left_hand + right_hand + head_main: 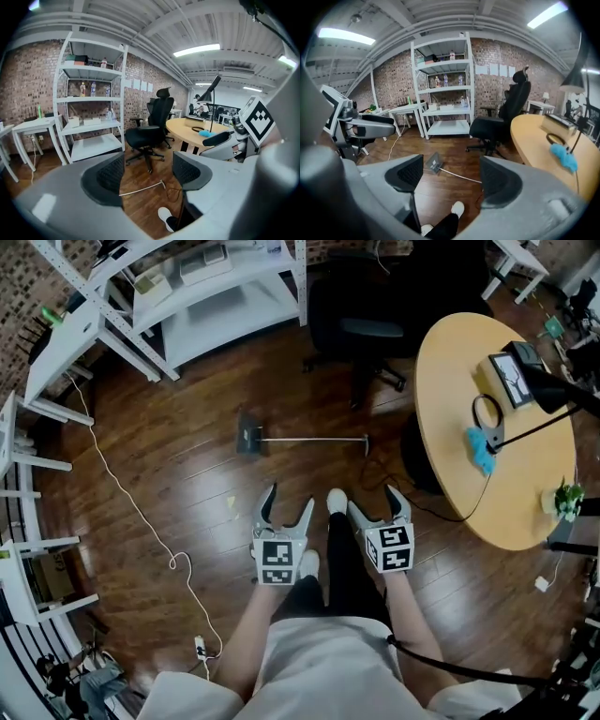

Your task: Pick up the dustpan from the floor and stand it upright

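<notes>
The dustpan [249,438] lies flat on the wooden floor, its long thin handle [314,440] running to the right. In the head view both grippers hang side by side in front of me, nearer to me than the dustpan and apart from it. My left gripper [289,502] is open with nothing between its jaws. My right gripper [373,501] is also open and empty. The right gripper view shows the dustpan [433,163] past the open right gripper [452,176]. In the left gripper view only the handle [140,188] shows, beyond the left gripper [149,172].
A black office chair [361,324] stands behind the handle's end. A round wooden table [450,465] with a lamp and a blue duster [481,450] is at the right. White shelving [216,306] stands at the back left. A white cable [131,507] trails over the floor.
</notes>
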Motion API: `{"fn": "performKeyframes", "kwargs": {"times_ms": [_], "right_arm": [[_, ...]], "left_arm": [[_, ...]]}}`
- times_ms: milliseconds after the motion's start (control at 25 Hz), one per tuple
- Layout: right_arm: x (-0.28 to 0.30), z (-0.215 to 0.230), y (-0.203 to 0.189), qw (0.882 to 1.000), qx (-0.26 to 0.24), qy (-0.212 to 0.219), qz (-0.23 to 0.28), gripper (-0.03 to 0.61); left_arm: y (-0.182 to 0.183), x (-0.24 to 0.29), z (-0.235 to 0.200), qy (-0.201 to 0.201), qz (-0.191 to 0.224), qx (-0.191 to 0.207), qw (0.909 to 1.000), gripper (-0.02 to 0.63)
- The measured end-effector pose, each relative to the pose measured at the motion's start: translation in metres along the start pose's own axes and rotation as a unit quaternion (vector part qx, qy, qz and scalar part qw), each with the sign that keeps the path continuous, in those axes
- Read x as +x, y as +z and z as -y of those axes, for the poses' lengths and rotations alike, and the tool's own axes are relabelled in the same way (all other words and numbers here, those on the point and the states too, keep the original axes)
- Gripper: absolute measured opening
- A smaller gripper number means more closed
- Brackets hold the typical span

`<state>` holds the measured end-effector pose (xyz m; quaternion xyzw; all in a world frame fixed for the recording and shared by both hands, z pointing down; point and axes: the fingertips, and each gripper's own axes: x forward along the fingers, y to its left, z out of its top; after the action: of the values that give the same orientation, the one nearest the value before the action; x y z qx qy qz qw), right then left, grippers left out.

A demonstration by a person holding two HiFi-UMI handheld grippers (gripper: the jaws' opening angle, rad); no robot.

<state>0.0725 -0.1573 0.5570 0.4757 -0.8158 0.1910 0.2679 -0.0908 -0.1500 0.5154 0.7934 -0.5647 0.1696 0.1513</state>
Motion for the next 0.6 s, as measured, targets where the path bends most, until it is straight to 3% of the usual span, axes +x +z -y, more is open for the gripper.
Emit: {"fn": "performKeyframes", "kwargs": {"times_ms": [280, 600], "right_arm": [[0.161, 0.077, -0.071, 0.994, 0.039, 0.014, -0.097, 0.348], [0.362, 0.162, -0.227, 0.979, 0.049, -0.040, -0.192, 0.316]], "left_arm": [[-0.058, 0.140, -0.027, -0.002, -0.078, -0.011, 0.9969, 0.341], [-0.196, 0.317, -0.044, -0.038, -0.141, -0.027, 0.9890, 0.342]]}}
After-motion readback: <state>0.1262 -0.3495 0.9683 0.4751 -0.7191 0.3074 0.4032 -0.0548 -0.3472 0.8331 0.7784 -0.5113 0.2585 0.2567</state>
